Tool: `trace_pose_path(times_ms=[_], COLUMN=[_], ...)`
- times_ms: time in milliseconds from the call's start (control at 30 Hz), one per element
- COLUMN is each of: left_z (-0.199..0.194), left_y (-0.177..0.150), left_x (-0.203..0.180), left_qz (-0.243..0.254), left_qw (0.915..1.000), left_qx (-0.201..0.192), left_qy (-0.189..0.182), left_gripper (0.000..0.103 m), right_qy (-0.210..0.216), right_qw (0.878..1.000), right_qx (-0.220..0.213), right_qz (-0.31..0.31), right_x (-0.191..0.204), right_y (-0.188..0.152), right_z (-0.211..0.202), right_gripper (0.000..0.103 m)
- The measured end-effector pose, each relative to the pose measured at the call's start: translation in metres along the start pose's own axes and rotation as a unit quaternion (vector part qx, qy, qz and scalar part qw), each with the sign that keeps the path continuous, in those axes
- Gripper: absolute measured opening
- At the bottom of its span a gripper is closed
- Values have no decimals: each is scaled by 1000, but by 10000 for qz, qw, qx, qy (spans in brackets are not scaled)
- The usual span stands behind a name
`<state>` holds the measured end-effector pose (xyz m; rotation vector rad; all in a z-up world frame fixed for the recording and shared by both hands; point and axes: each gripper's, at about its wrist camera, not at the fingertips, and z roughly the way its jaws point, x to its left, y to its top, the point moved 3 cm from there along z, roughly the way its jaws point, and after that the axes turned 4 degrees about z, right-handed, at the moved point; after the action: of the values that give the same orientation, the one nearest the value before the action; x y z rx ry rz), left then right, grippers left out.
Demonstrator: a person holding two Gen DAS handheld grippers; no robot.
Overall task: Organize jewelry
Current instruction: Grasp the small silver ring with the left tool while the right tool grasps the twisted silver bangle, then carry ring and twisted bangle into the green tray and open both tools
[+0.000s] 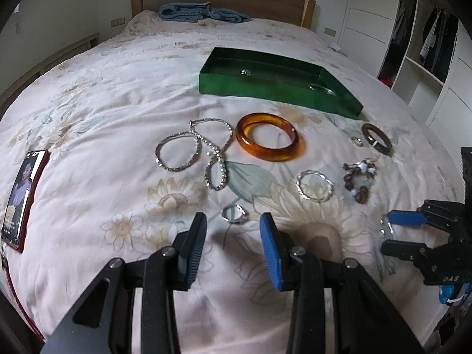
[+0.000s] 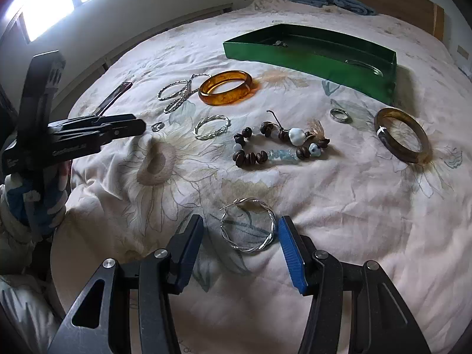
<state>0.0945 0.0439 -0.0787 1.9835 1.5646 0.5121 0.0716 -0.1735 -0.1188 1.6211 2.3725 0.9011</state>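
Observation:
Jewelry lies spread on a floral bedspread. My left gripper (image 1: 233, 221) is open and low over the bed, with a small silver ring (image 1: 234, 214) lying between its fingertips, untouched. My right gripper (image 2: 240, 227) is open around a twisted silver bangle (image 2: 247, 225), whose rim lies close to the blue right pad (image 2: 290, 250), with a gap on the left. Further out lie an amber bangle (image 1: 270, 137), a rhinestone chain (image 1: 194, 150), a second twisted bangle (image 2: 211, 126), a bead bracelet (image 2: 277, 147), a dark bangle (image 2: 402, 135) and another ring (image 2: 340, 115).
A green tray (image 1: 265, 88) sits beyond the jewelry, holding a small sparkly piece (image 1: 245, 72) and a clear bangle (image 1: 321, 88). A phone (image 1: 20, 197) lies at the bed's left edge. A blue towel (image 1: 200, 11) rests by the headboard. A wardrobe stands at the right.

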Motion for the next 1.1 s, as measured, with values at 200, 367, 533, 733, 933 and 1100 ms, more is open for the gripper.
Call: trace_pose_path(times_ms=[200, 367, 533, 733, 933, 1100], left_z=[19, 27, 30, 26, 10, -4], left_y=[4, 3, 3, 1, 5, 29], left_x=[1, -2, -2, 0, 4, 8], left_qz=[68, 202, 182, 121, -15, -154], left_qw=[9998, 9992, 9992, 9995, 9999, 9995], left_qx=[187, 320, 368, 284, 72, -174], left_qy=[65, 103, -6, -61, -81, -234], left_gripper=[36, 35, 19, 19, 19, 19], right_qy=[20, -12, -95, -91, -176, -316], right_qw=[10000, 9999, 9999, 9999, 9994, 9967], right_qx=[44, 102, 124, 3, -269, -687], right_qz=[15, 26, 51, 127, 152, 307], right_x=[-1, -2, -3, -3, -3, -15], right_y=[2, 3, 4, 4, 6, 26], right_z=[6, 11, 13, 9, -10, -35], right_gripper=[53, 52, 40, 39, 39, 39])
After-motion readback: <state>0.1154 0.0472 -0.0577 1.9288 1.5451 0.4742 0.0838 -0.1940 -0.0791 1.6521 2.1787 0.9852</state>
